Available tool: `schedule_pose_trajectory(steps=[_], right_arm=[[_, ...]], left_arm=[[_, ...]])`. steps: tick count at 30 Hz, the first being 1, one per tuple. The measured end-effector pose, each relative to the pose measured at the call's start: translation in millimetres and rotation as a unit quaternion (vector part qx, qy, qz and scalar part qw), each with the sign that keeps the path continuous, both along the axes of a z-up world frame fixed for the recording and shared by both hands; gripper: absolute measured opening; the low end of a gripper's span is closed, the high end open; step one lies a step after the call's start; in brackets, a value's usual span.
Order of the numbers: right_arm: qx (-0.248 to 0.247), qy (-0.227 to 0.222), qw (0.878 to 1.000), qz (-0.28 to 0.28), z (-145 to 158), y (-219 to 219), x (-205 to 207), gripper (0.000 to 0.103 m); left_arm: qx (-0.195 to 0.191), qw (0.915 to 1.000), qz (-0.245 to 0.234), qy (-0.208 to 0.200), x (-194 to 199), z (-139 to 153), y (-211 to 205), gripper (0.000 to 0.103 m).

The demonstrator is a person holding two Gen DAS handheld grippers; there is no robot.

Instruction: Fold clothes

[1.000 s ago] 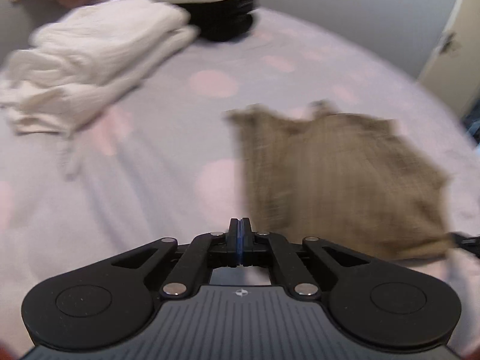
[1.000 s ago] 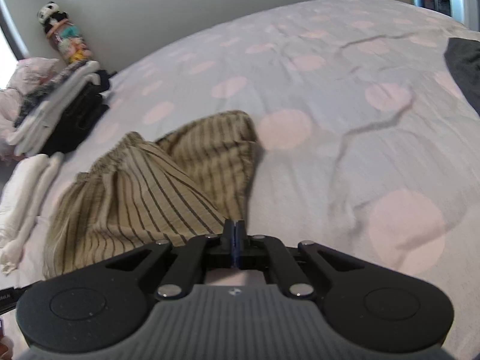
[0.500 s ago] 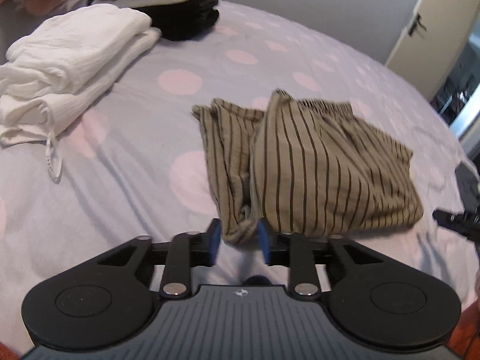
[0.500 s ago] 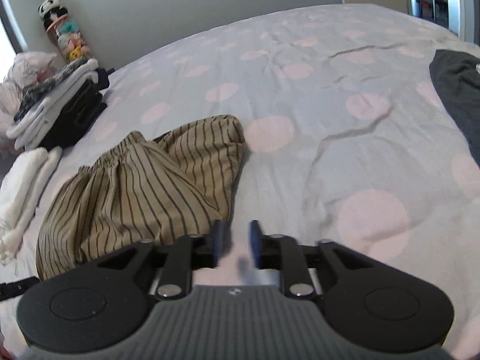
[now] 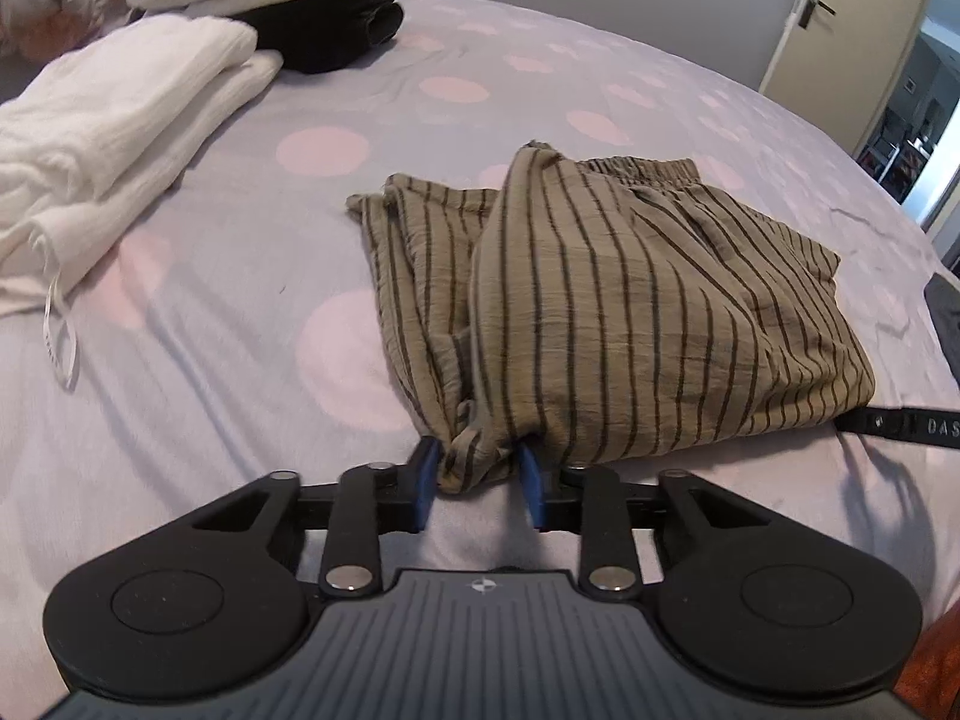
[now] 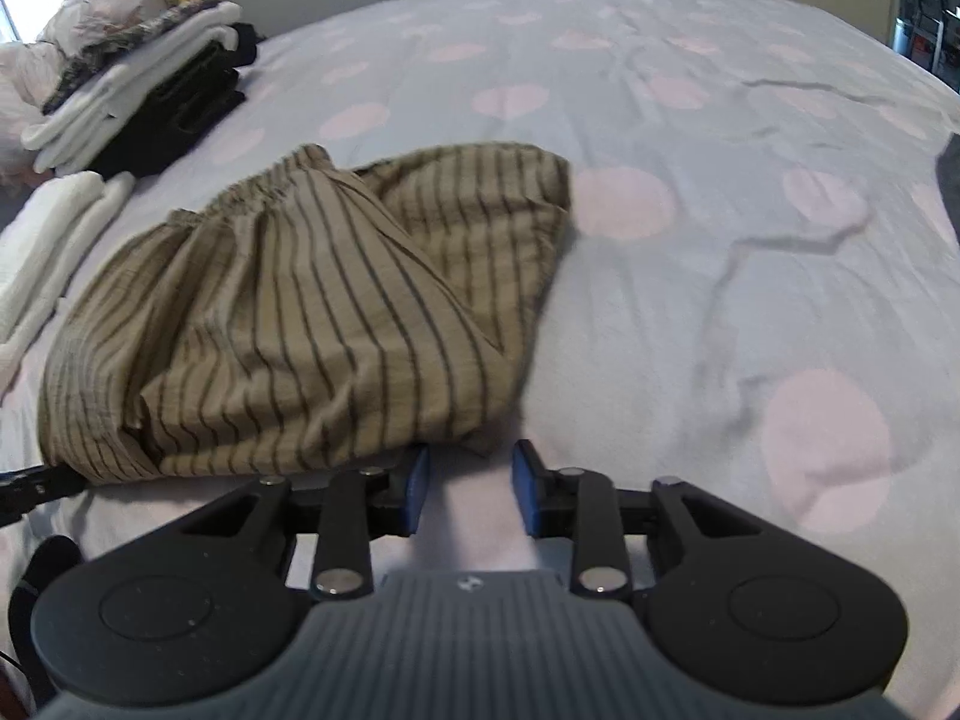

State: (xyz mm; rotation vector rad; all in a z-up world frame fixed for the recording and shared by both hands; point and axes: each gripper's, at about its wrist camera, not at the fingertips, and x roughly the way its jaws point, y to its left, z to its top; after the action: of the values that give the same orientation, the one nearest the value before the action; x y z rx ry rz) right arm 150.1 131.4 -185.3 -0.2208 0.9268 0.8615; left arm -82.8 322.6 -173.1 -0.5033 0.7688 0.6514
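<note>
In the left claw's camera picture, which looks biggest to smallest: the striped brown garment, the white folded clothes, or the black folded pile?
1. Striped brown garment
2. White folded clothes, though partly cut off
3. Black folded pile, farthest from the camera, so unsure

One olive-brown, dark-striped fabric garment [image 5: 630,324] lies on one lilac bed [image 5: 252,300] with pink dots. One folded white ribbed garment [image 5: 108,138] is there, and one stack of folded white and black clothes [image 5: 288,6]. Two black hand-held grippers: left [image 5: 477,480], right [image 6: 468,489].
</note>
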Motion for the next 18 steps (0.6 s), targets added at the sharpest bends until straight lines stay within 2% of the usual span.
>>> schedule_pose_trajectory(steps=[1,2,6,9,15,18], right_arm=[[0.000,-0.002,1.000,0.001,-0.2,1.9,-0.5,0.006],[-0.003,-0.008,1.000,-0.003,0.3,2.9,-1.2,0.003],[0.034,-0.054,0.998,-0.027,16.3,-10.1,-8.8,0.001],[0.039,-0.075,0.995,-0.050,20.7,-16.2,-10.7,0.001],[-0.006,-0.032,0.996,-0.085,3.9,-11.4,6.0,0.000],[-0.008,0.003,0.992,-0.123,-2.7,-22.1,21.7,0.000]], left_arm=[[0.005,1.0000,-0.002,-0.002,0.3,0.8,-1.1,0.015],[0.010,0.9999,-0.003,-0.003,0.6,1.6,-2.3,0.011],[0.027,0.9988,0.016,-0.039,-12.9,14.6,-3.3,0.010],[0.005,0.9989,0.035,-0.030,-16.6,12.6,2.8,0.009],[-0.038,0.9979,0.052,0.012,-13.8,-3.8,12.2,0.008],[-0.056,0.9964,0.065,0.005,-19.2,-4.8,16.7,0.009]])
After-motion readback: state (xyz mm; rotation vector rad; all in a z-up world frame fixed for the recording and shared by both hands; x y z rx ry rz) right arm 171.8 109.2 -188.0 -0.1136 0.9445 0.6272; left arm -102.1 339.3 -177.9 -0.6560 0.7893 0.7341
